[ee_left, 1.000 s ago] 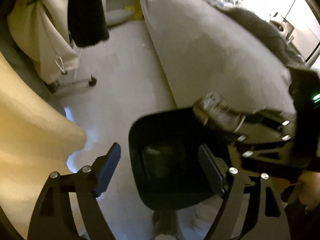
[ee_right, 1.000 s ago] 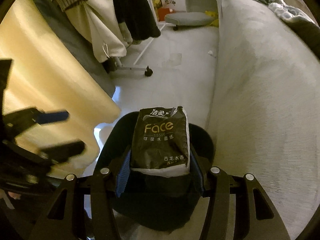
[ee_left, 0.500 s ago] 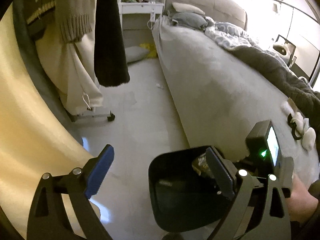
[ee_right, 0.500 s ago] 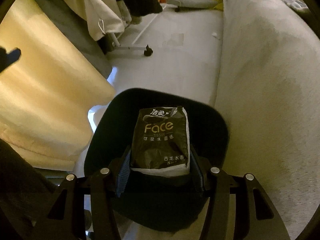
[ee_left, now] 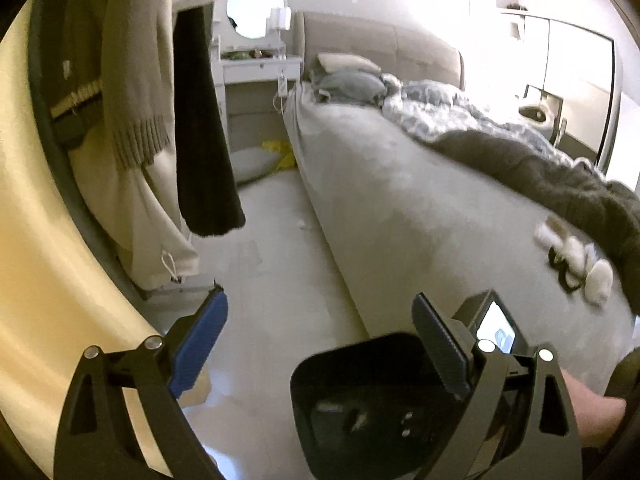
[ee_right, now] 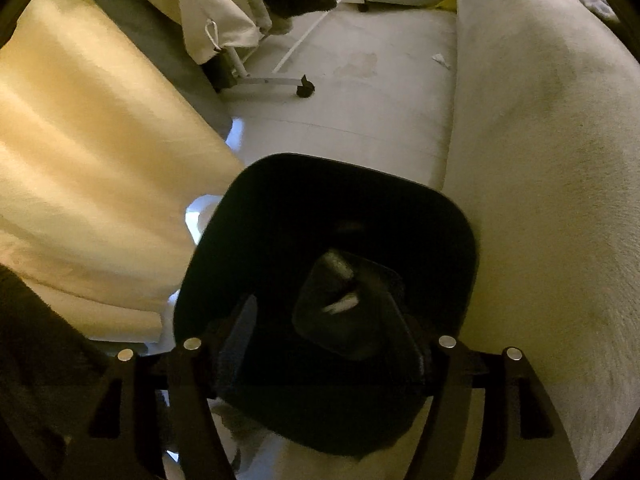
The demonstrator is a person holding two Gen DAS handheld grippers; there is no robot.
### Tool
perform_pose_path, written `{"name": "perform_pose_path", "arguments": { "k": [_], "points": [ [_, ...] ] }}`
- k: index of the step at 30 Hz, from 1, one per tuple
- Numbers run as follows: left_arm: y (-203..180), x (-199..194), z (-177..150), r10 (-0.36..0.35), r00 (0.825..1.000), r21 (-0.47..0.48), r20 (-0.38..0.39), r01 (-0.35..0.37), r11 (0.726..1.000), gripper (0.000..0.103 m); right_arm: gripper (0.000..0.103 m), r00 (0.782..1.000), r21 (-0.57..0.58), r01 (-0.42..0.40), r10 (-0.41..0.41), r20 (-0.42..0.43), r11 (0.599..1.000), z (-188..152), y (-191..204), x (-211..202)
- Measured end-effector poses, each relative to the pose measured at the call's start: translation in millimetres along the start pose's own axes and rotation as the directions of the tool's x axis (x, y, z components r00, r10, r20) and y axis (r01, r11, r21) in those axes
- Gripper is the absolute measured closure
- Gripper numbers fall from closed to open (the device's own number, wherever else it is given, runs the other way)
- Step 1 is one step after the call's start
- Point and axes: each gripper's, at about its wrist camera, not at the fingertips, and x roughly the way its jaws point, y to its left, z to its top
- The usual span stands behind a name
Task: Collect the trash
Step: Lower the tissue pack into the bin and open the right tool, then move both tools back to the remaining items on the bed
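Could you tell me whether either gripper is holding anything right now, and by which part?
Nothing is held. The right gripper has just been opening, and the dark tissue pack drops free into the black plastic bin. The left gripper is empty.

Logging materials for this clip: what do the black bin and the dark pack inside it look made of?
Bin: seemingly matte black plastic; smooth moulded walls, rounded corners, no weave.
Pack: probably thin plastic film; a dull sheen and a pale torn-looking edge show, though the dark, blurred view leaves it uncertain.
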Motion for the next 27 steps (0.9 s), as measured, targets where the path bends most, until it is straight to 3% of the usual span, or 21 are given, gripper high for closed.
{"name": "perform_pose_path", "arguments": {
  "k": [12, 27],
  "points": [
    [-18.0, -10.6, 12.4, -0.018, 0.998, -0.001, 0.064, 0.019, 1.000, 0.008, 0.033, 0.985, -0.040, 0.021, -0.014, 0.170, 0.999, -4.7, 1.2, -65.4],
    [-61.1, -2.9, 27.3, -0.059, 0.995, -0.007, 0.082, 0.060, 0.998, 0.008, 0.029, 0.923, -0.020, 0.096, -0.082, 0.375, 0.995, -39.1, -32.3, -158.7]
  ]
}}
